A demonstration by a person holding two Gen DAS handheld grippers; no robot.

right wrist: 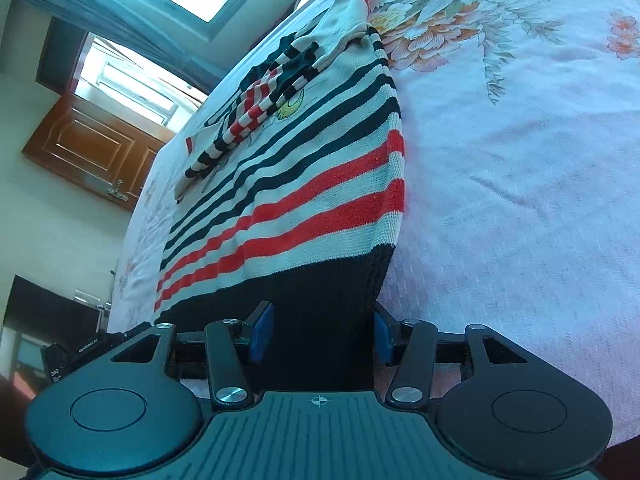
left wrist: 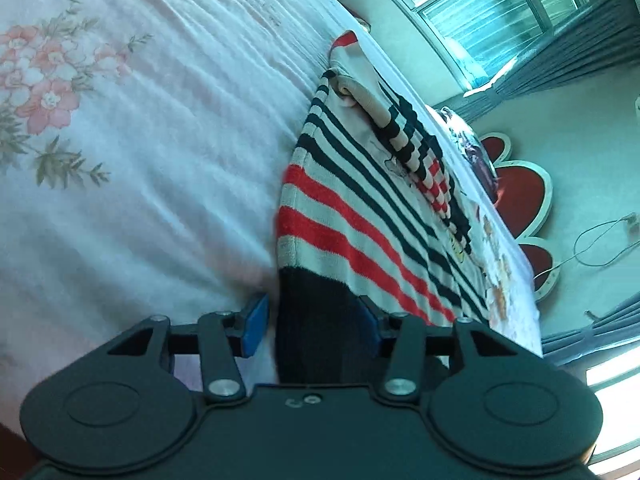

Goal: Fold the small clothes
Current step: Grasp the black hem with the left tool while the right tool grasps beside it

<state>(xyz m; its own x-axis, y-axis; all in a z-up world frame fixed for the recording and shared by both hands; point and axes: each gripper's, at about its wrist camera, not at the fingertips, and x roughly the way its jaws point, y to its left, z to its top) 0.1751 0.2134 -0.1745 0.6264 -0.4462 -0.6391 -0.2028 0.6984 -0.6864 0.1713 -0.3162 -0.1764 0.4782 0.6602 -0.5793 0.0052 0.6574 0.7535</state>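
A small knitted sweater (left wrist: 360, 208) with red, black and white stripes lies flat on the bed, one striped sleeve (left wrist: 420, 160) folded across it. Its dark hem band (left wrist: 316, 320) runs between the blue pads (left wrist: 256, 326) of my left gripper (left wrist: 312, 324); a narrow gap shows beside the left pad, so the jaws stand open around the corner. In the right wrist view the same sweater (right wrist: 304, 184) stretches away, and its dark hem (right wrist: 324, 320) fills the space between the pads (right wrist: 264, 334) of my right gripper (right wrist: 323, 336), which stands open around it without visibly squeezing the cloth.
The bed is covered by a pale pink sheet with flower prints (left wrist: 132, 152) (right wrist: 520, 160). A window and curtains (left wrist: 500, 24), a red flower-shaped floor mat (left wrist: 524, 200) and a cable lie beyond one bed edge. A wooden cabinet (right wrist: 92, 148) stands beyond the other.
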